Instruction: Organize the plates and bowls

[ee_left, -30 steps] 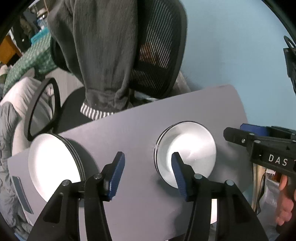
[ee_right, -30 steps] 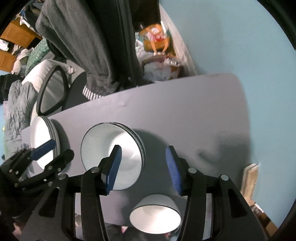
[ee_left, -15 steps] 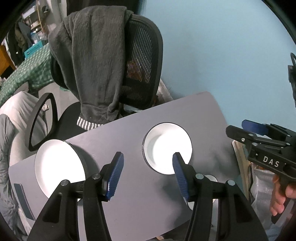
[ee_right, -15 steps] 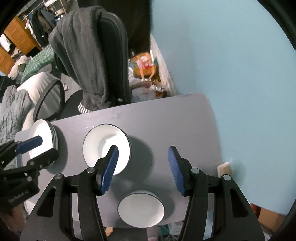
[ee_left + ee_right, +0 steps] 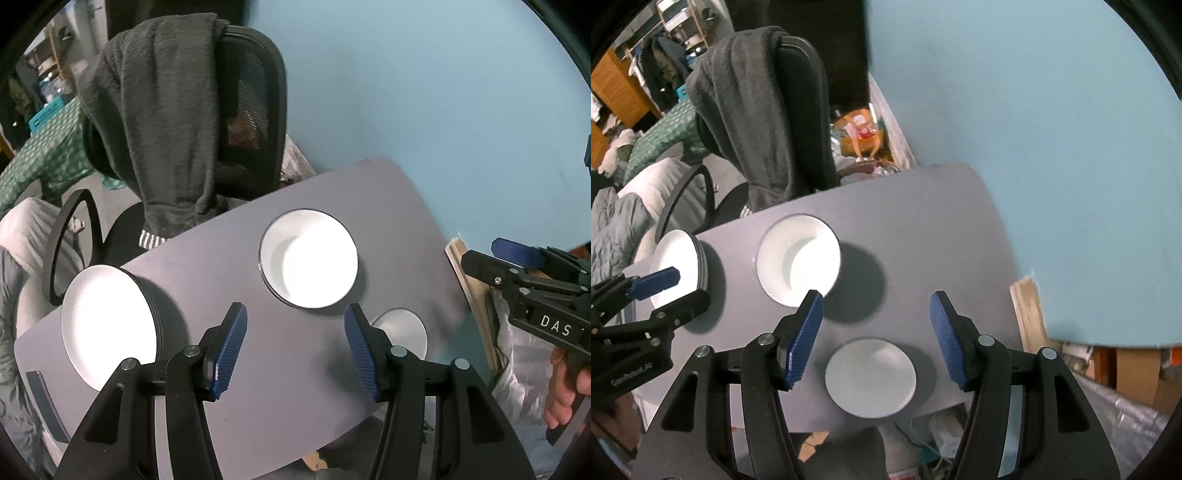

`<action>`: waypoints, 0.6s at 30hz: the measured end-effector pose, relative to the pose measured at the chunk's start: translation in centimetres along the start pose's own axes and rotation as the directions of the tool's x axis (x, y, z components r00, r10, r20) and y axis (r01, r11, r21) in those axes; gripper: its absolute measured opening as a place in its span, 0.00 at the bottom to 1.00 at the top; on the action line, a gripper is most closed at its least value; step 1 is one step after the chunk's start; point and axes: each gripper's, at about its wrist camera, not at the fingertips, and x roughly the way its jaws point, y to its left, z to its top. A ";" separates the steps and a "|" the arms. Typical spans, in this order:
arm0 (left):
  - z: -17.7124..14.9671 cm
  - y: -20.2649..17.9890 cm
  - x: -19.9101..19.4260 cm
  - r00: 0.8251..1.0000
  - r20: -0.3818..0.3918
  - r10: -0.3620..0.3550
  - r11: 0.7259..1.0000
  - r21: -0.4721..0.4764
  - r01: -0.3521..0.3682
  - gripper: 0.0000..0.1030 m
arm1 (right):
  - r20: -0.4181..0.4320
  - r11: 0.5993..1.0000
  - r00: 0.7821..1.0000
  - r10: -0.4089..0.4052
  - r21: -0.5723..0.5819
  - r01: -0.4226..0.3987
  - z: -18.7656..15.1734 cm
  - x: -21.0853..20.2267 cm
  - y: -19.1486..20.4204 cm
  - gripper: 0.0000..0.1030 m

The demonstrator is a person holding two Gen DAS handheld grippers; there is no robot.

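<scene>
On the grey table point(image 5: 295, 406) a stack of white dark-rimmed plates point(image 5: 107, 325) sits at the left. A white stack of bowls point(image 5: 310, 262) is in the middle, and a small white bowl point(image 5: 400, 328) is near the front edge. My left gripper point(image 5: 295, 347) hangs open high above the table, empty. My right gripper point(image 5: 875, 339) is also high up with its jaws opening and nothing between the pads. The small bowl point(image 5: 870, 376) lies far below it. The plates point(image 5: 679, 258) and bowls point(image 5: 798, 258) lie to its left.
A black office chair point(image 5: 251, 110) draped with a dark grey garment point(image 5: 159, 110) stands behind the table. A light blue wall point(image 5: 1052, 129) runs along the right. A wooden board point(image 5: 1030, 314) leans by the table's right edge. Bedding point(image 5: 617, 229) and floor clutter lie at the left.
Both grippers have risen away from the table, so the dishes look smaller and lower in view. The right gripper's jaws have widened. The dishes have not moved.
</scene>
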 end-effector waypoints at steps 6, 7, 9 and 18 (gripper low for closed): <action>-1.4 -1.0 0.1 1.000 -0.015 -0.022 0.999 0.032 0.022 0.54 | -0.011 0.999 1.000 -0.026 0.030 0.027 -2.4 -0.5 -0.7 0.58; -1.5 -1.2 0.1 1.000 -0.018 -0.022 0.999 0.038 0.023 0.54 | -0.013 0.999 1.000 -0.028 0.038 0.028 -2.7 -0.5 -0.8 0.58; -2.0 -1.7 0.2 0.999 -0.025 -0.030 0.998 0.050 0.031 0.54 | -0.015 0.998 0.999 -0.032 0.054 0.033 -3.3 -0.7 -1.0 0.58; -3.3 -3.6 1.8 0.996 -0.072 -0.057 0.992 0.107 0.065 0.55 | -0.042 0.993 0.998 -0.038 0.107 0.042 -6.1 -0.1 -2.2 0.58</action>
